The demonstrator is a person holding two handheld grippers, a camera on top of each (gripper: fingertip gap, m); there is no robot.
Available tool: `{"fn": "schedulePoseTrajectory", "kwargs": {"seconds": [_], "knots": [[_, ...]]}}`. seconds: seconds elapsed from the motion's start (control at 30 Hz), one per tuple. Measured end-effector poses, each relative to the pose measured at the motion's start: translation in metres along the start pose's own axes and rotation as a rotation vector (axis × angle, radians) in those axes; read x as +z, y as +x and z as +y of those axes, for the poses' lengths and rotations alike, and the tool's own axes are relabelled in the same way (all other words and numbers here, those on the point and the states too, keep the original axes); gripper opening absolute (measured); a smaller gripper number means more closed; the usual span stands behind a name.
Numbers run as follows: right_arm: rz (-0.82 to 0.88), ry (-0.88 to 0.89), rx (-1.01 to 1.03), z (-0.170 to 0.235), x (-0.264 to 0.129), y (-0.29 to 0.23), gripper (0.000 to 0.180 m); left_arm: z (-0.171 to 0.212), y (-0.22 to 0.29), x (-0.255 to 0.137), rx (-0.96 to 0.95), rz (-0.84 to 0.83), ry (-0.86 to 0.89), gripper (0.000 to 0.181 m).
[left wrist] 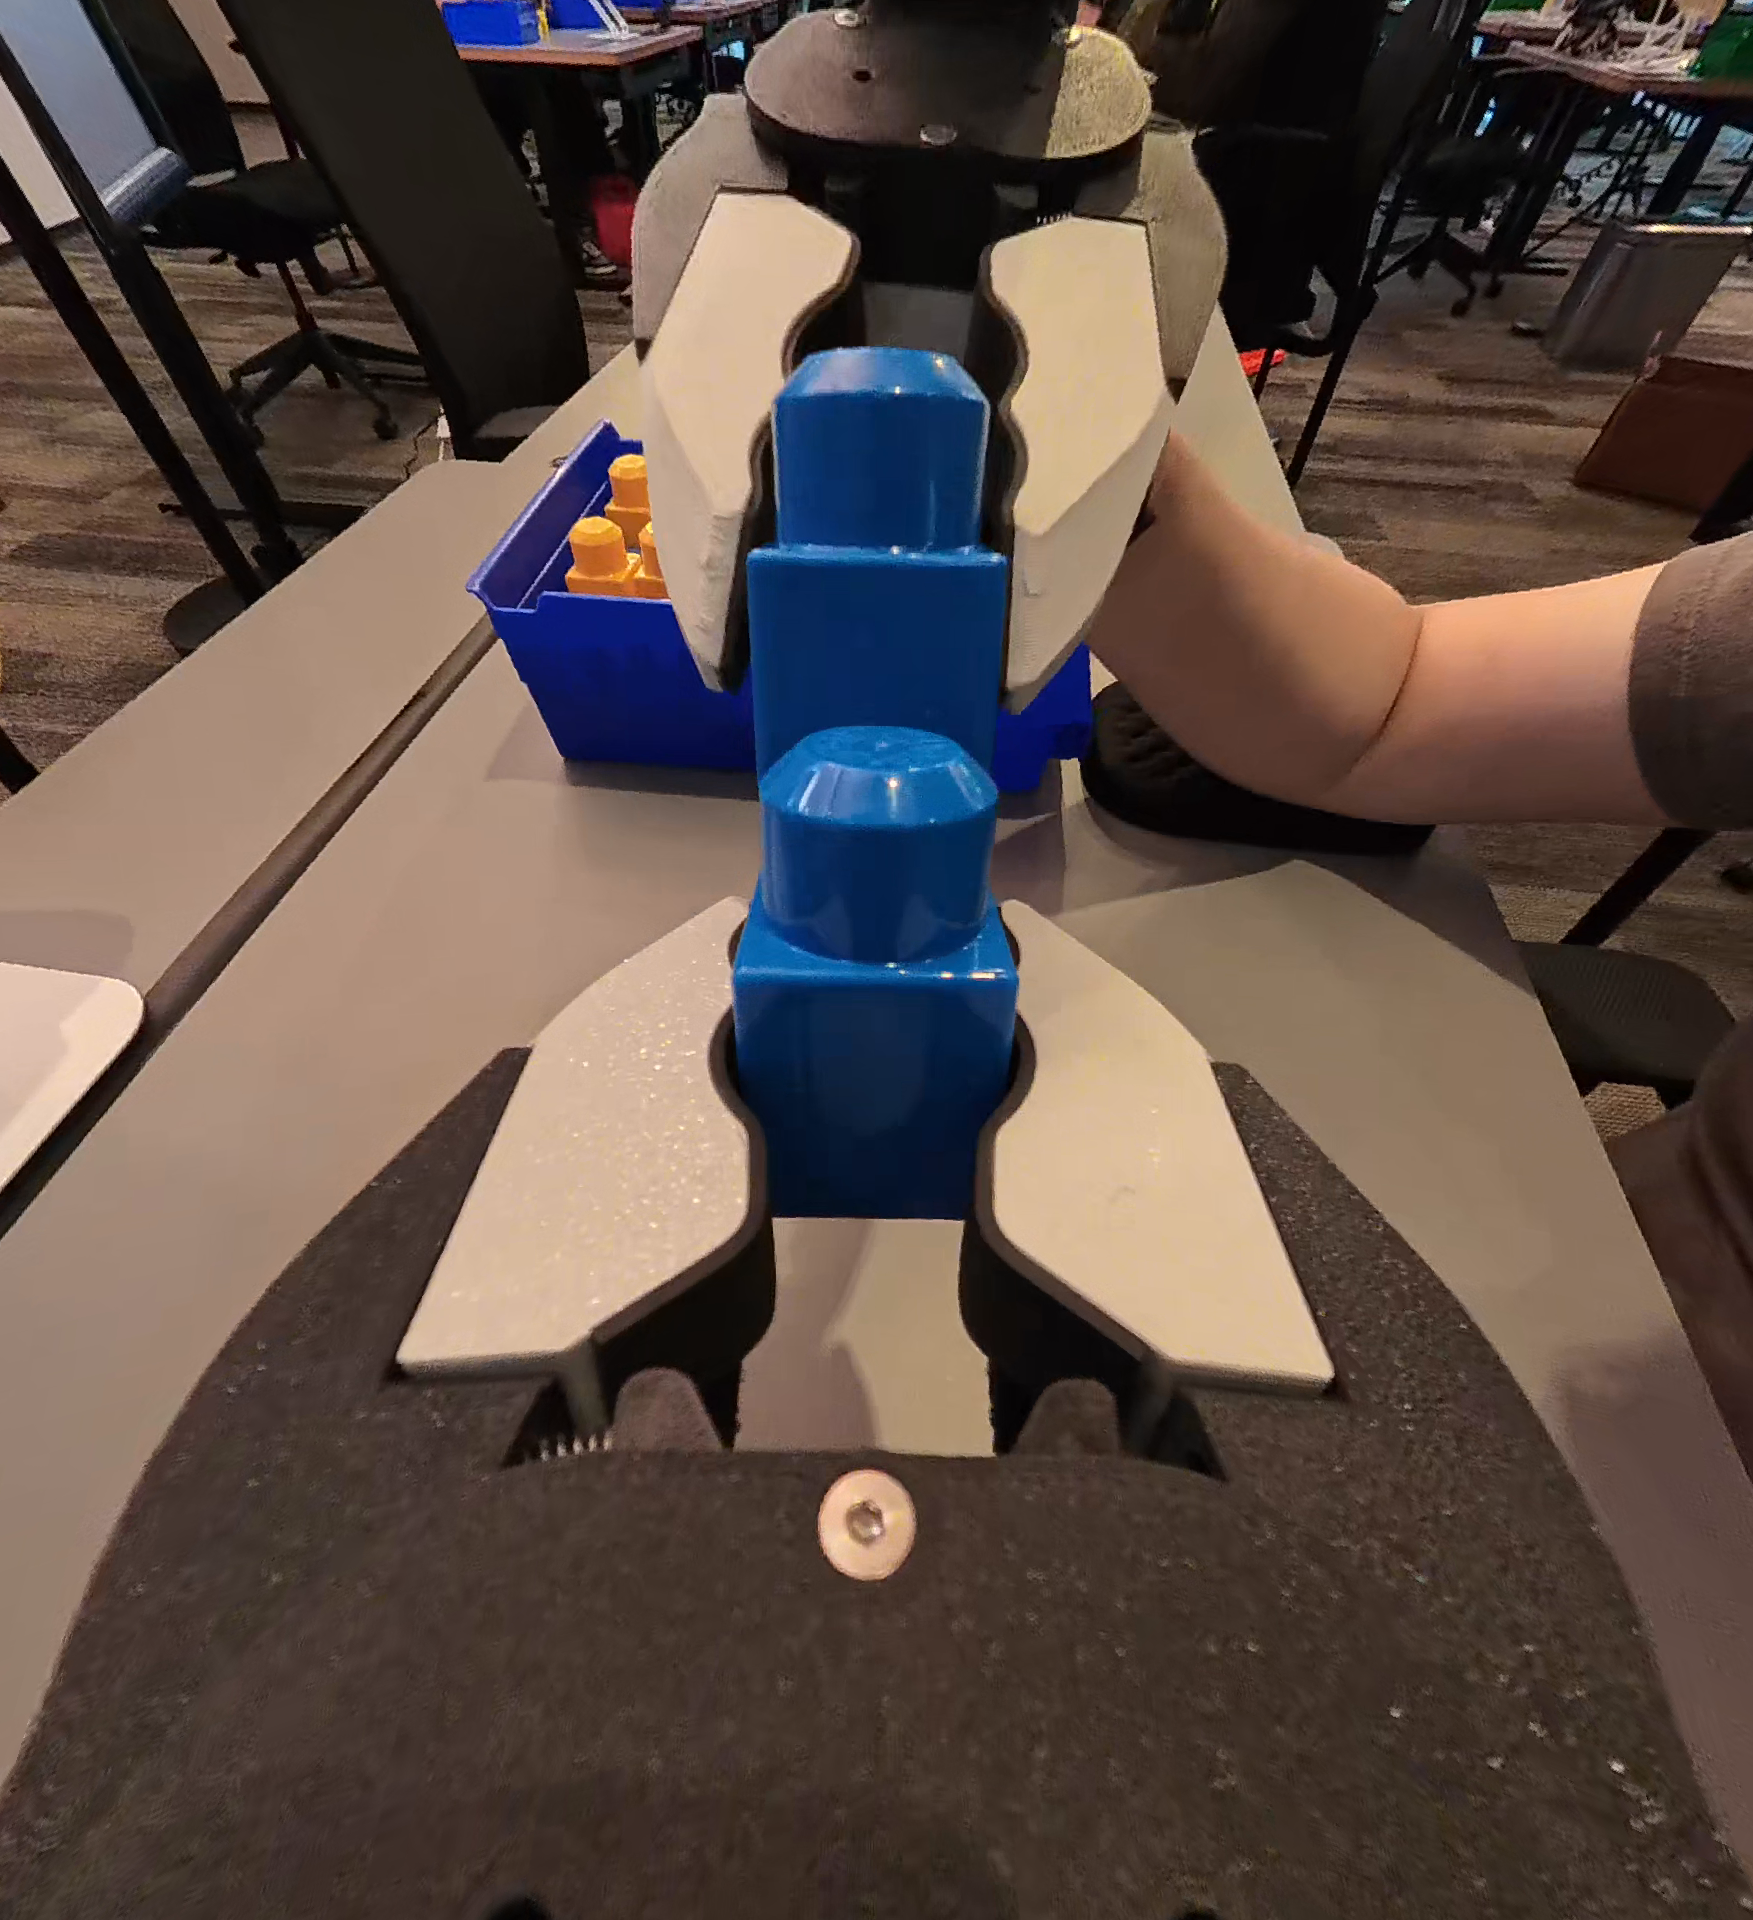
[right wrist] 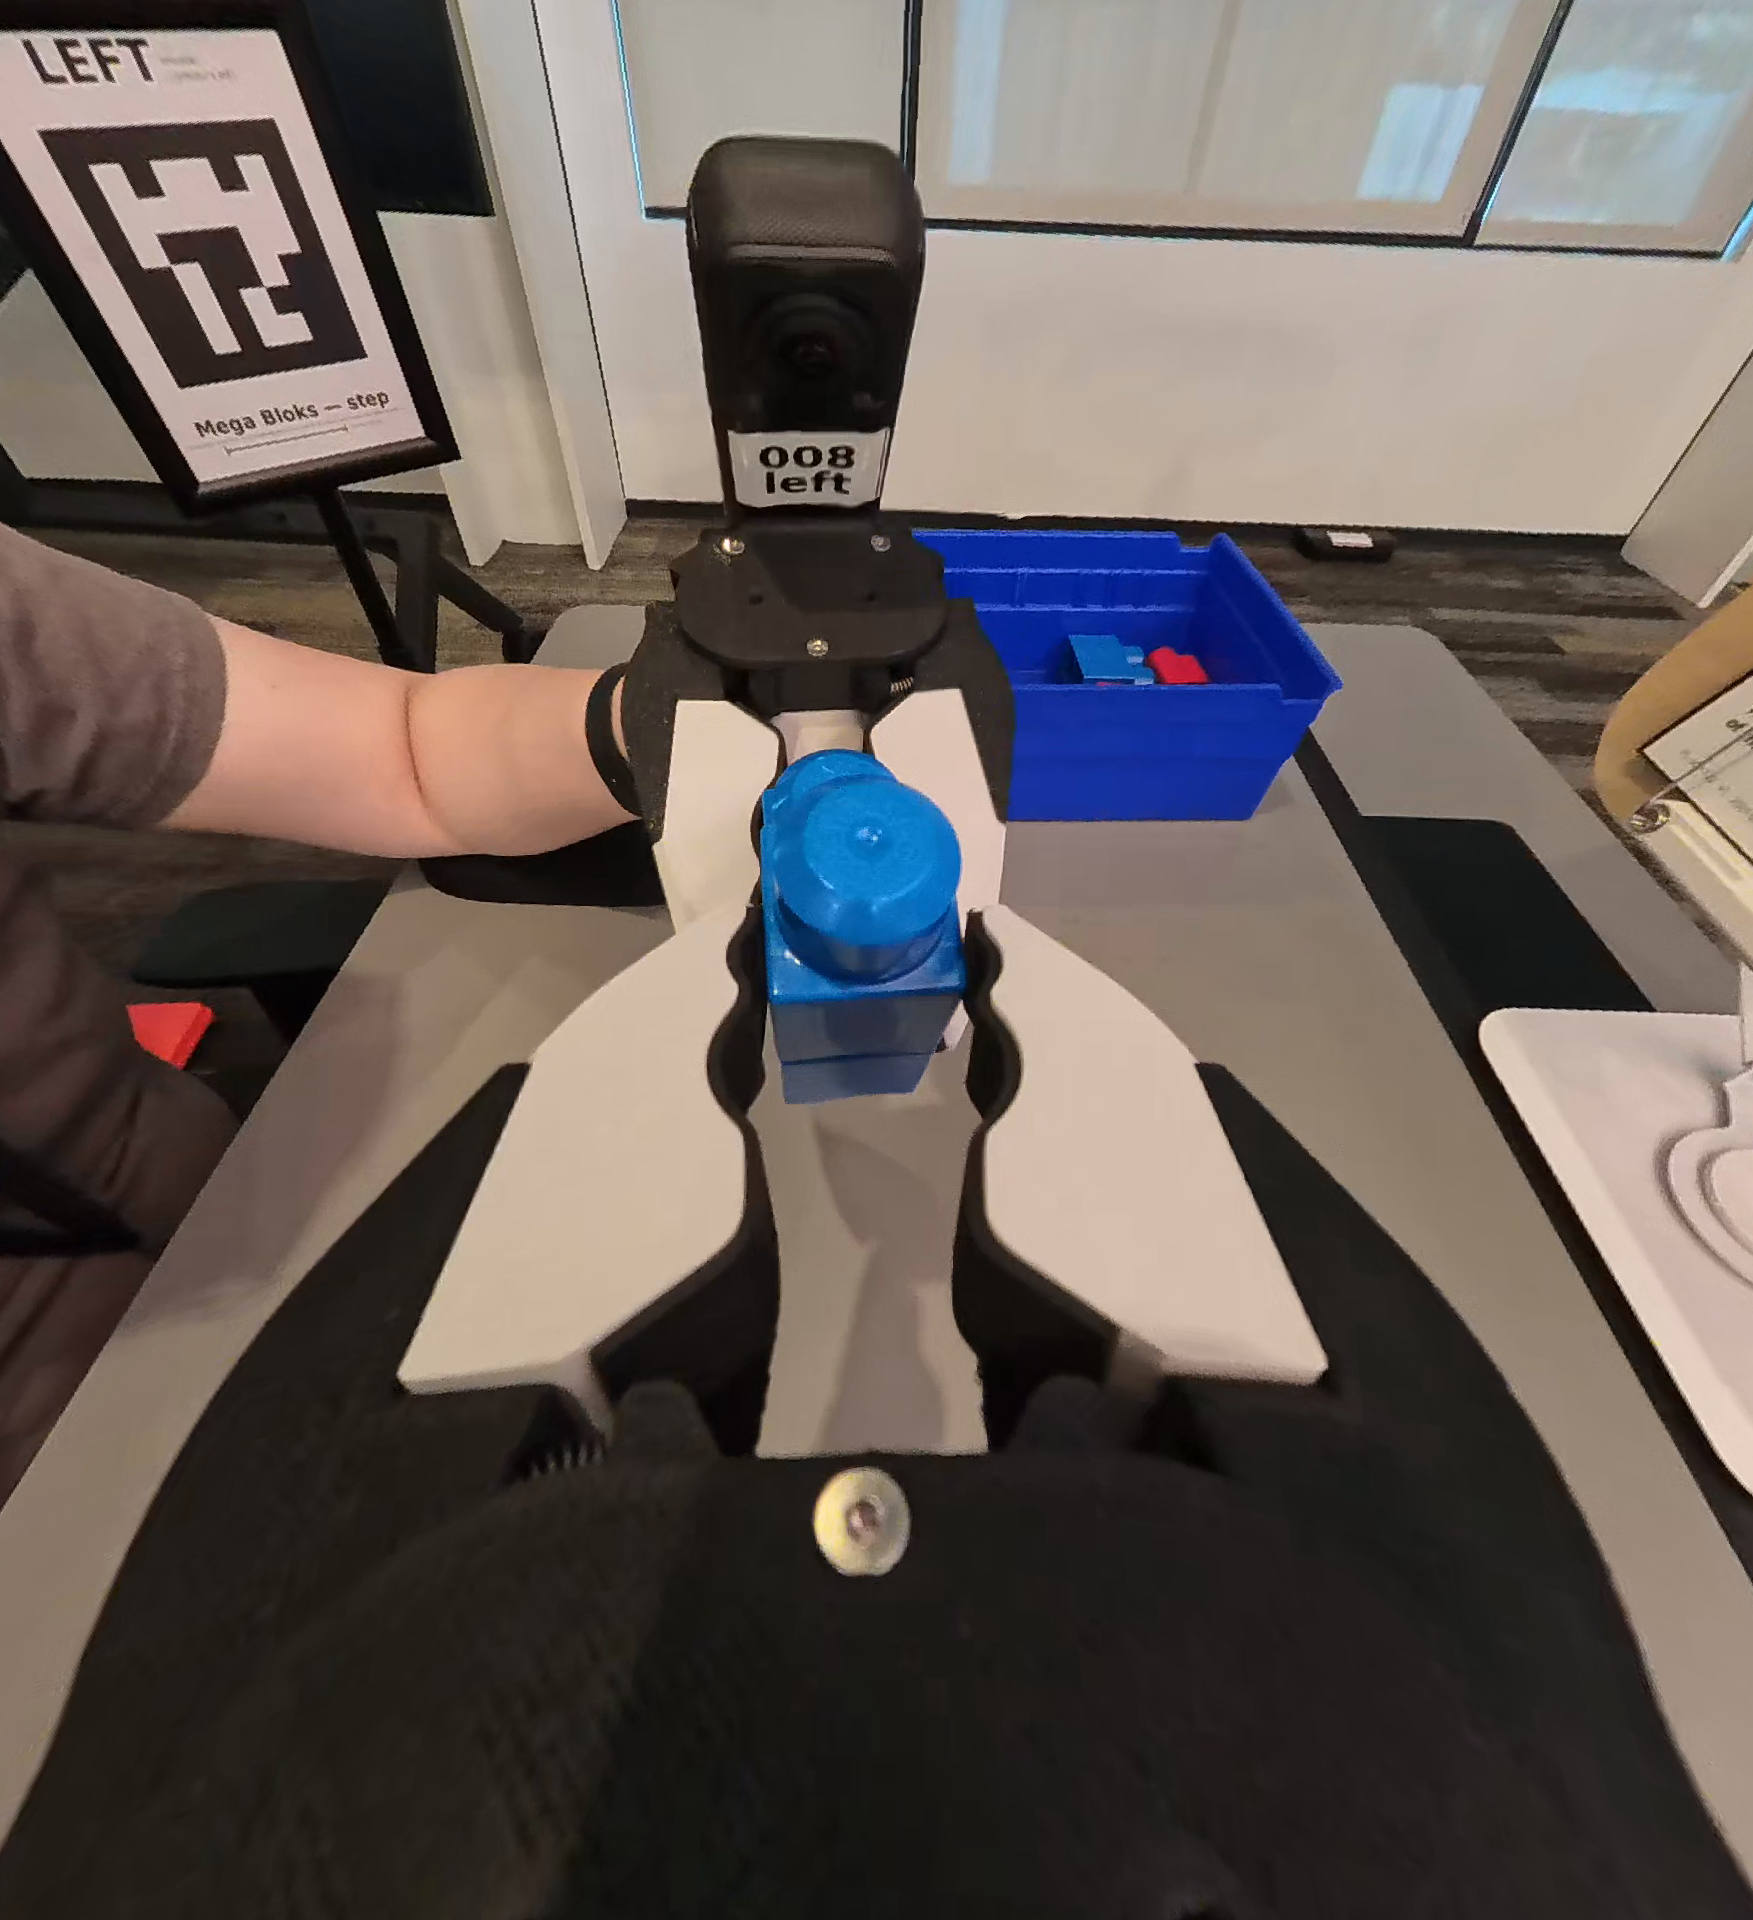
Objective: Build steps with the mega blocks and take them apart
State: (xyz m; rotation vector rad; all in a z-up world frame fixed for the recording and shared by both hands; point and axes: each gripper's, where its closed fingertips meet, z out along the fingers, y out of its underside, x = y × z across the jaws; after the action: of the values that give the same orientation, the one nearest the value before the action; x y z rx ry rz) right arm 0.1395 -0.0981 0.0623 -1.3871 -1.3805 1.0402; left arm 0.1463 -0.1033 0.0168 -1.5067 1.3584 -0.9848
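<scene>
Blocks of blue plastic fill the middle of both views, gripped from opposite sides above the grey worktop (left wrist: 228, 1039). From the left wrist view, the left tool (left wrist: 874, 1039) has its white fingers (left wrist: 633, 1122) closed on the body of the near blue block (left wrist: 872, 1070), whose round stud points up. Just behind it a taller blue block (left wrist: 877, 623) rises a step higher, and the right tool (left wrist: 877, 582) clamps it from the far side, reaching in from above. The two blocks look joined (the seam between them is hidden by the near stud). From the right wrist view, the right tool (right wrist: 867, 997) holds the upper block (right wrist: 856, 935) near its fingertips, with the left tool (right wrist: 830, 821) facing it and a camera (right wrist: 804, 301) mounted on top. A blue bin (left wrist: 602, 644) on the worktop holds orange blocks (left wrist: 607, 540); another blue bin (right wrist: 1152, 727) holds blue and red pieces (right wrist: 1132, 660). A bare forearm (left wrist: 1371, 686) comes in from the right.
</scene>
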Motion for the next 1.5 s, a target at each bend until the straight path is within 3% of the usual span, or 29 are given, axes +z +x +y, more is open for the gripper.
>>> {"fn": "schedulePoseTrajectory", "kwargs": {"seconds": [0.67, 0.77, 0.97, 1.1, 1.17, 1.23, 1.3, 1.4, 1.5], "knots": [[0.019, -0.059, 0.015, 0.005, -0.001, 0.003, 0.037, 0.001, 0.001, 0.003, -0.063, 0.04, 0.007, 0.04], [0.087, -0.153, -0.079, 0.011, -0.01, 0.005, 0.056, 0.01, -0.008, 0.003, 0.077, -0.062, -0.055, 0.04], [0.112, -0.278, -0.265, 0.02, -0.015, -0.009, 0.055, 0.018, -0.005, 0.01, 0.229, -0.119, -0.135, 0.04], [0.099, -0.363, -0.278, 0.032, -0.012, -0.01, 0.034, 0.023, 0.001, 0.013, 0.241, -0.085, -0.141, 0.041], [0.099, -0.379, -0.274, 0.034, -0.016, -0.009, 0.034, 0.02, 0.0, 0.014, 0.218, -0.094, -0.118, 0.06], [0.143, -0.41, -0.302, 0.032, -0.031, -0.004, 0.034, 0.019, -0.005, 0.013, 0.194, -0.118, -0.125, 0.081], [0.226, -0.431, -0.307, 0.025, -0.065, 0.002, 0.034, 0.016, -0.006, 0.009, 0.176, -0.109, -0.095, 0.078], [0.405, -0.409, -0.269, 0.014, -0.148, 0.005, 0.034, 0.012, -0.004, 0.004, 0.127, -0.063, -0.068, 0.073], [0.569, -0.448, -0.197, 0.037, -0.231, 0.004, 0.034, 0.017, -0.008, 0.001, 0.116, -0.062, -0.104, 0.074]]}}
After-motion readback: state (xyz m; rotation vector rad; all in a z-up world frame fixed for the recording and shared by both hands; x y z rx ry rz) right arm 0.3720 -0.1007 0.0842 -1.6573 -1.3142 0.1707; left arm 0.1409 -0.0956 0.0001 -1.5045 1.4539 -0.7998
